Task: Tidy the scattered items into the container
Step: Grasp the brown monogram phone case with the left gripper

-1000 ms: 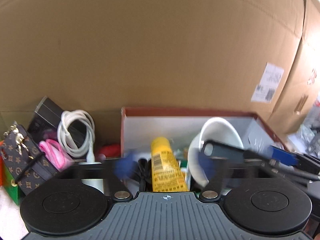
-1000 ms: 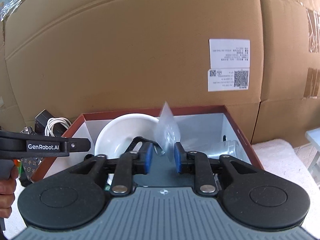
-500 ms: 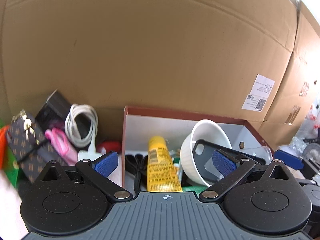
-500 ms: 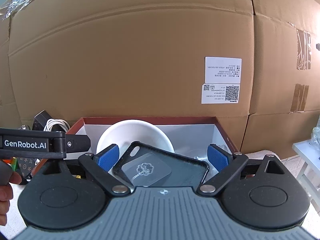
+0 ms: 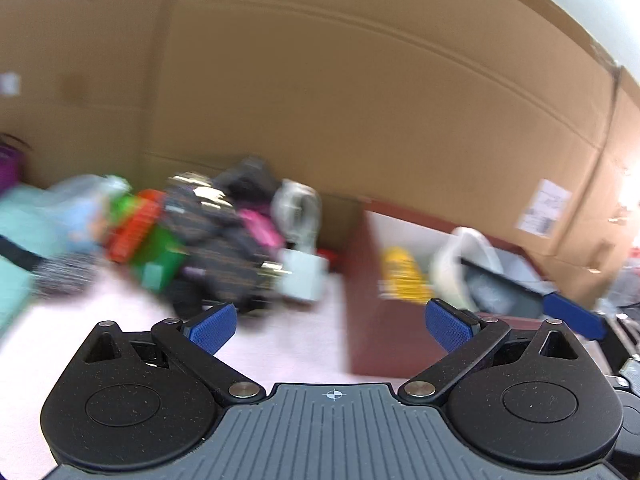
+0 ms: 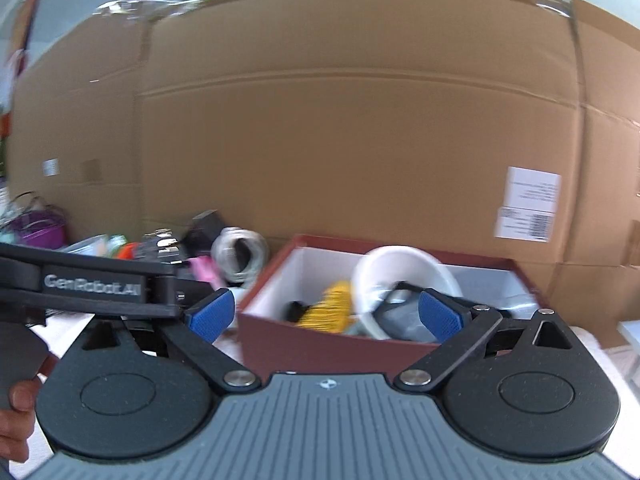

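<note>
Both tools empty here: the left gripper (image 5: 330,326) with jaws spread wide, the right gripper (image 6: 326,314) likewise apart, nothing between them. The dark-red cardboard box with white lining (image 6: 320,344) already holds a white ceramic bowl (image 6: 396,268), a yellow tube (image 6: 332,308) and a black phone case (image 6: 404,312). Left of it, on the pale tabletop (image 5: 280,344), the pile waits: a coiled white cable (image 5: 298,204) with its white charger block (image 5: 304,278) nearest. That looks light but floppy; better pinched on the rigid block, I'd say, not the springy loops.

Each hand-held gripper (image 5: 330,326) has black linkage arms, blue ribbed pads (image 6: 208,316), silver pivot screws, and a grey ridged base.
</note>
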`<action>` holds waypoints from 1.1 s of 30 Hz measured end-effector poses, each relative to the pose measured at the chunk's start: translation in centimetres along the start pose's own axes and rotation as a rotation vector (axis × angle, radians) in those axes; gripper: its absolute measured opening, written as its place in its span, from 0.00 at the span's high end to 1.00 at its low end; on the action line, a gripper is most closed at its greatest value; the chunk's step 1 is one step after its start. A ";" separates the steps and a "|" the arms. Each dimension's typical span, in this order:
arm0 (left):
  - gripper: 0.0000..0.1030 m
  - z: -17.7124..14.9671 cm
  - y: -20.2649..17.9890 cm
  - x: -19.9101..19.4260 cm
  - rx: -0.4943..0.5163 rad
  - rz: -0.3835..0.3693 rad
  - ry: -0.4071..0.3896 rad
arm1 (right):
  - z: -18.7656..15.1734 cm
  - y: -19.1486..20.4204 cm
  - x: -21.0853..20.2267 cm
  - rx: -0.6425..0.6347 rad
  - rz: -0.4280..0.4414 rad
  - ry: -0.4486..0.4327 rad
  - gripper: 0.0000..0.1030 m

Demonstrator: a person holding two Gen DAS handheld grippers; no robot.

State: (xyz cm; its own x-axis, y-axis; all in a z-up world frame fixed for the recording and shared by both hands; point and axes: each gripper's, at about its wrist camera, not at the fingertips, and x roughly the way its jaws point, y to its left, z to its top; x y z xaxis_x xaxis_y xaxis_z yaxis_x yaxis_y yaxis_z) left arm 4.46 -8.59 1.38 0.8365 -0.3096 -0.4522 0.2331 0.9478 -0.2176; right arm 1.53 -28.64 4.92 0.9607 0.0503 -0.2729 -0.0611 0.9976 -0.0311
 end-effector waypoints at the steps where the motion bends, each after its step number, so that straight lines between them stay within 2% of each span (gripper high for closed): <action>1: 0.00 -0.2 1.0 -0.6 0.018 0.021 -0.011 | -0.2 1.1 -0.2 -0.015 0.019 -0.007 0.04; 7: 0.00 -0.5 7.3 -1.1 0.013 0.100 -0.011 | -1.1 7.0 1.1 -0.101 0.166 0.010 0.04; 11: 0.00 0.0 10.6 0.9 -0.016 0.083 0.008 | -1.7 10.1 3.5 -0.175 0.209 0.028 0.06; 15: 0.00 0.7 12.1 3.8 -0.040 0.045 0.025 | -2.6 11.9 7.1 -0.204 0.200 0.080 0.11; 20: 0.00 1.7 12.1 7.4 -0.030 -0.026 0.056 | -2.9 12.1 10.9 -0.133 0.180 0.144 0.17; 23: 0.09 2.4 12.2 9.2 -0.002 -0.050 0.068 | -2.7 12.2 12.2 -0.112 0.153 0.148 0.17; 27: 0.14 3.5 12.7 11.1 0.004 -0.051 0.082 | -2.5 12.5 13.7 -0.119 0.132 0.153 0.17; 30: 0.20 3.7 12.9 12.7 -0.013 -0.065 0.121 | -2.3 12.7 15.6 -0.113 0.125 0.167 0.16; 33: 0.20 3.8 12.7 13.2 -0.011 -0.045 0.104 | -2.2 12.4 17.0 -0.076 0.145 0.184 0.16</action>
State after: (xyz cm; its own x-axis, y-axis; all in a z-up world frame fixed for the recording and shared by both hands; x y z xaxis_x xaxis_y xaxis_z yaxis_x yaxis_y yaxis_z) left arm 20.31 -0.35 -4.05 0.7689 -0.3590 -0.5291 0.2638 0.9319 -0.2491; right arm 16.55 -15.49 -2.19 0.8753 0.1768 -0.4501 -0.2219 0.9738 -0.0489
